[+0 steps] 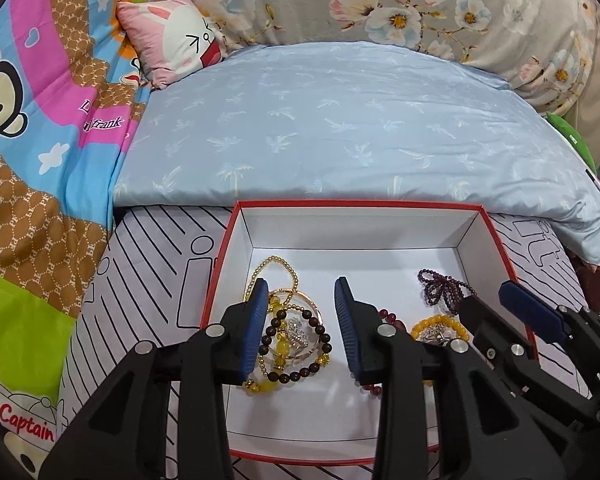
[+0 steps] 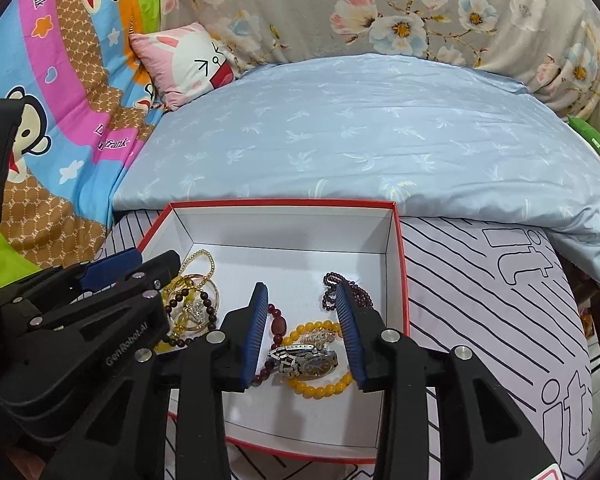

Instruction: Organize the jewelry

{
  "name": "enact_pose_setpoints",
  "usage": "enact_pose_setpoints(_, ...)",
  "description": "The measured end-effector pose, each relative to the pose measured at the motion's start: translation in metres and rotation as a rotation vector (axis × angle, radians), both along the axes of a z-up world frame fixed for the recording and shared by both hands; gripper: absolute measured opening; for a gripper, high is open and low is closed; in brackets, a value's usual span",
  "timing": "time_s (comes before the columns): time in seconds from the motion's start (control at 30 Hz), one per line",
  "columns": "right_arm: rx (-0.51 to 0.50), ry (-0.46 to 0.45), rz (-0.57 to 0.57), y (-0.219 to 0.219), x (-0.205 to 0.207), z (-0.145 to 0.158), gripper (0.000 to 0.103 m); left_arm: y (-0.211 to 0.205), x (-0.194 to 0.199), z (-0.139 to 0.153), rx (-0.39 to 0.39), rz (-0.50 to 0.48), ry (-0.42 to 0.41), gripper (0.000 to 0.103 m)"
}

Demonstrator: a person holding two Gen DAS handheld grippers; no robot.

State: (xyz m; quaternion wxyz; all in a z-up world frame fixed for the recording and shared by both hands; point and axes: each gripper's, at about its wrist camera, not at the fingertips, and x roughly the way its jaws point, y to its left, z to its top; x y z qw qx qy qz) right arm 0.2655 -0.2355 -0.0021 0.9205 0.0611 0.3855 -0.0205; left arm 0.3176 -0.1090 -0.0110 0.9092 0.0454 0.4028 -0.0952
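A white box with a red rim (image 1: pixel 356 204) (image 2: pixel 284 203) holds the jewelry. My left gripper (image 1: pixel 302 292) is open above the box's left pile: a dark bead bracelet (image 1: pixel 320 340), a gold bangle (image 1: pixel 300 296), a gold bead chain (image 1: pixel 276 264) and yellow beads. My right gripper (image 2: pixel 302 294) is open above the right pile: a silver watch (image 2: pixel 304 360), a yellow bead bracelet (image 2: pixel 320 388), red beads (image 2: pixel 278 322) and a purple bead strand (image 2: pixel 340 284) (image 1: pixel 444 284). Neither gripper holds anything. Each gripper shows in the other's view, the right (image 1: pixel 512 300) and the left (image 2: pixel 140 260).
The box sits on a white cloth with black lines (image 2: pixel 480 280). Behind it lies a light blue quilt (image 1: pixel 340 120). A colourful cartoon blanket (image 1: pixel 40 140) is at the left, a pink rabbit pillow (image 1: pixel 172 40) and a floral cover (image 1: pixel 420 0) at the back.
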Motion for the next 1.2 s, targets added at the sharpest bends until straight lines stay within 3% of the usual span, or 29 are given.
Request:
enact_pose_setpoints(0.7, -0.003, -0.027, -0.013, 0.013, -0.040, 0.025, 0.040, 0.015, -0.041, 0.024, -0.001, 0.007, -0.032, 0.033)
enact_pose_setpoints(0.87, -0.011, -0.041, -0.032, 0.017, -0.062, 0.036, 0.049, 0.022, -0.061, 0.031, 0.002, 0.012, -0.042, 0.033)
enact_pose_setpoints(1.2, -0.043, -0.023, -0.069, 0.030, -0.116, 0.038, 0.054, 0.038, -0.113, 0.029, 0.021, 0.035, -0.043, 0.052)
